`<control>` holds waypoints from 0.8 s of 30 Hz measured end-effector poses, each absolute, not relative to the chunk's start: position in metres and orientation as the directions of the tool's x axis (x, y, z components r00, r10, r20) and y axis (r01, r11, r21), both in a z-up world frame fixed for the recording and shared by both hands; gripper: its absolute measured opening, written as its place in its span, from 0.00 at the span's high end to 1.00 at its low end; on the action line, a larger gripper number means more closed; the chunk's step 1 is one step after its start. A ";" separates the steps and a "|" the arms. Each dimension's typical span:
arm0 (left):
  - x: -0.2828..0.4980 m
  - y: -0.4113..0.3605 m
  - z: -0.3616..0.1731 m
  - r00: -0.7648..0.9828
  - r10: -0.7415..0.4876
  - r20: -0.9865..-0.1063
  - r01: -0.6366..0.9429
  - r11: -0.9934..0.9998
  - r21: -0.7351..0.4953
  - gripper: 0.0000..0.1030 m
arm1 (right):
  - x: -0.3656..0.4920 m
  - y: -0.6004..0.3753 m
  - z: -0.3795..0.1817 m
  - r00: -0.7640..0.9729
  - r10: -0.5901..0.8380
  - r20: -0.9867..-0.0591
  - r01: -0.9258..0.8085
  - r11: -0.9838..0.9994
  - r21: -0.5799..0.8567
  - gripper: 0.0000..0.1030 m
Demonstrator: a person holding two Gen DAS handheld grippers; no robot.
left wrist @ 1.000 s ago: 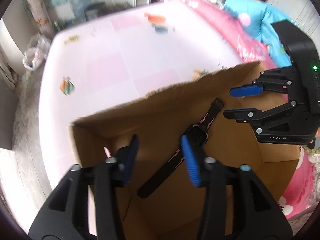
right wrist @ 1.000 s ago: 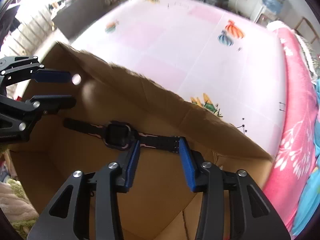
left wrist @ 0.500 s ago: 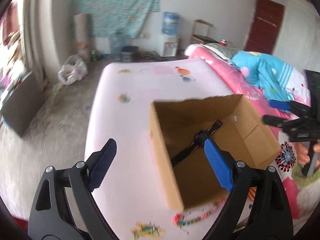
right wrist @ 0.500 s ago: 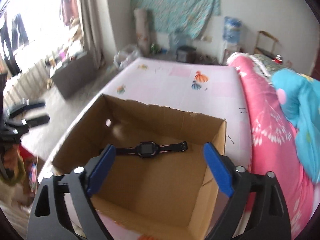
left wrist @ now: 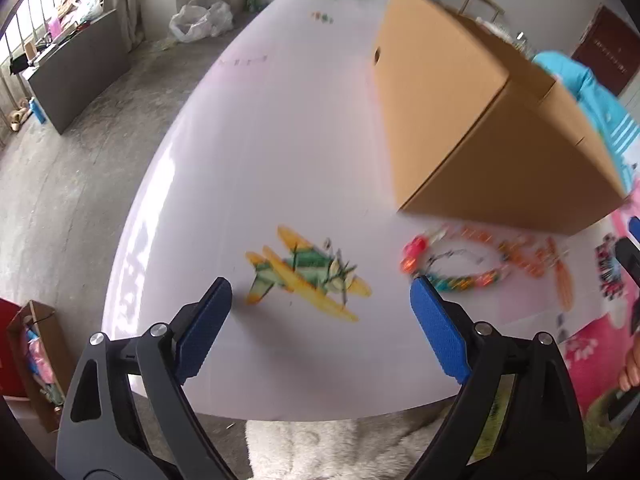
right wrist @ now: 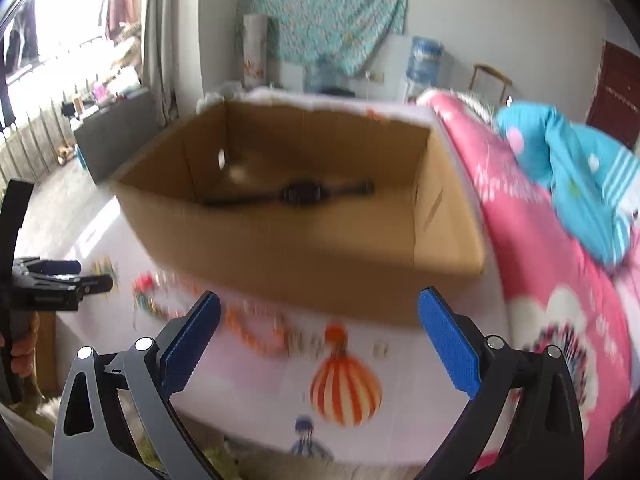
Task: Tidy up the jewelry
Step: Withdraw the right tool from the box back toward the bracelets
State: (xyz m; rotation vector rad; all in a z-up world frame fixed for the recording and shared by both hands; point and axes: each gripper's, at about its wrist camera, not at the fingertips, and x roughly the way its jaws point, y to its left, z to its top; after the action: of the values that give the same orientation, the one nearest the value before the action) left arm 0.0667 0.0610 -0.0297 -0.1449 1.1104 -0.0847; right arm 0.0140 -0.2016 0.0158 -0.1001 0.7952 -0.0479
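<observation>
A brown cardboard box (right wrist: 280, 252) stands on the pale pink table (left wrist: 280, 140); its outside shows in the left wrist view (left wrist: 480, 128). A black watch (right wrist: 300, 194) lies flat inside it. Colourful bead strings (left wrist: 460, 264) lie on the table in front of the box, also seen in the right wrist view (right wrist: 248, 328). My left gripper (left wrist: 320, 328) is open and empty, low over the table's near edge, left of the beads. My right gripper (right wrist: 320, 336) is open and empty, in front of the box above the beads.
A pink and blue quilt (right wrist: 560, 200) lies to the right of the table. The tablecloth has printed pictures: a yellow plane (left wrist: 308, 272) and a striped balloon (right wrist: 344, 388). A white fluffy rug (left wrist: 340, 448) lies below the table's near edge.
Both grippers have pulled back out of the box and opened wide. They now sit lower, in front of the box near the beads. The watch stays in the box.
</observation>
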 end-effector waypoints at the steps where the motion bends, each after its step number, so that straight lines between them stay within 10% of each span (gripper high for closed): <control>1: 0.064 0.057 -0.031 0.460 -0.116 -0.880 0.009 0.992 -0.125 0.15 | 0.011 -0.201 0.009 0.689 -0.080 -0.721 0.008 0.995 -0.103 0.07; 6: 0.063 0.035 -0.038 0.502 -0.004 -0.865 0.074 0.996 0.039 0.08 | 0.004 -0.198 -0.024 0.627 -0.073 -0.776 0.025 0.997 -0.074 0.07; 24: 0.055 0.044 -0.045 0.514 -0.023 -0.858 0.062 0.998 0.011 0.07 | 0.001 -0.174 -0.021 0.679 0.043 -0.733 -0.029 0.999 0.032 0.07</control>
State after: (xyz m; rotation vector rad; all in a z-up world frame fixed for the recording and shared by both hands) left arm 0.0555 0.0440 -0.0449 0.0417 1.0299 -0.0512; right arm 0.0014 -0.1738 -0.0213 0.0183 0.8230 0.0402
